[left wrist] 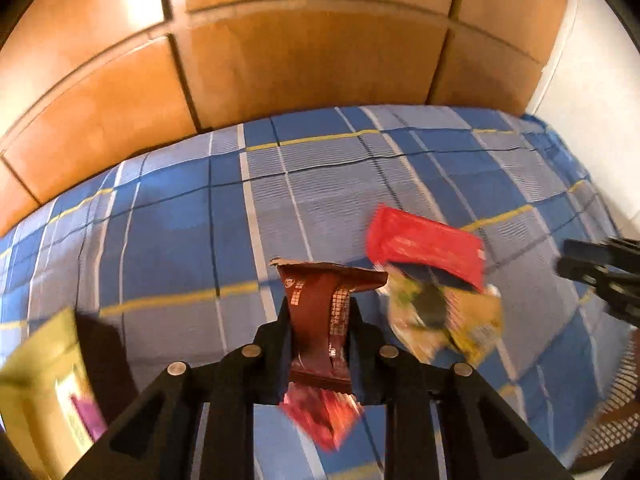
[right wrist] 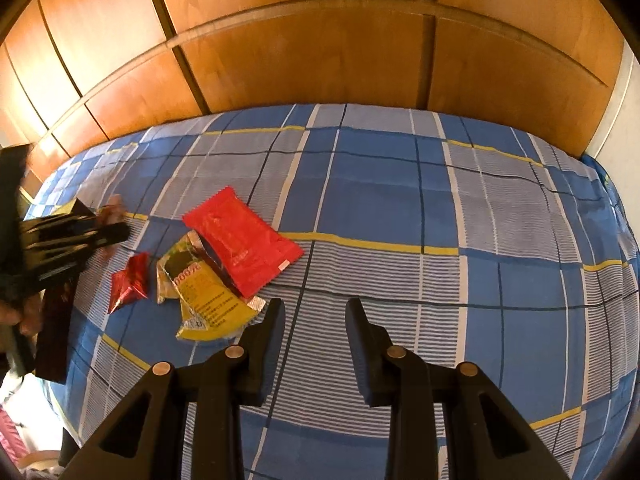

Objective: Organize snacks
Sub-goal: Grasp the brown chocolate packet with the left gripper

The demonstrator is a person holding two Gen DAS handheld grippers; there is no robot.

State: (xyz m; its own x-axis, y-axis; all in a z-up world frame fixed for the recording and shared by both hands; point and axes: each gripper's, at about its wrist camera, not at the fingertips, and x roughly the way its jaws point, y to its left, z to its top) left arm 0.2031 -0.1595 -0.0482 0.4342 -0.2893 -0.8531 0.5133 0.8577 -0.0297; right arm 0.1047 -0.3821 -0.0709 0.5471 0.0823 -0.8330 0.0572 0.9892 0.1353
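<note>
Your left gripper (left wrist: 320,316) is clamped on a dark brown foil snack wrapper (left wrist: 326,320). The wrapper stands almost upright between the two black fingers (left wrist: 276,344), and its torn upper edge rises above the tips. In the right wrist view you see this gripper (right wrist: 80,236) at about 9 o'clock, blurred, with the long brown wrapper (right wrist: 54,336) hanging down under it.

Your right gripper (right wrist: 316,308) has its two fingers (right wrist: 266,340) apart, with only the blue and grey checked bedsheet (right wrist: 400,200) showing between them. In the left wrist view its black tips (left wrist: 592,268) enter at 3 o'clock.

The other snacks lie on the sheet. A flat bright red plastic packet (right wrist: 240,244) sits near the centre of the right wrist view, and one corner of it covers a crumpled yellow and silver wrapper (right wrist: 204,296), which reaches close to the left finger of the right gripper. Just beside the yellow wrapper, toward 9 o'clock, lies a small shiny red folded wrapper (right wrist: 130,282), apart from it. In the left wrist view the red packet (left wrist: 424,246) is at about 2 o'clock from the held wrapper, the yellow wrapper (left wrist: 444,320) just under it, and the small red wrapper (left wrist: 324,420) at 6 o'clock, blurred.

A yellow-green carton (left wrist: 44,384) stands at 8 o'clock in the left wrist view. Orange-brown wooden wardrobe panels (right wrist: 320,52) rise behind the bed.
</note>
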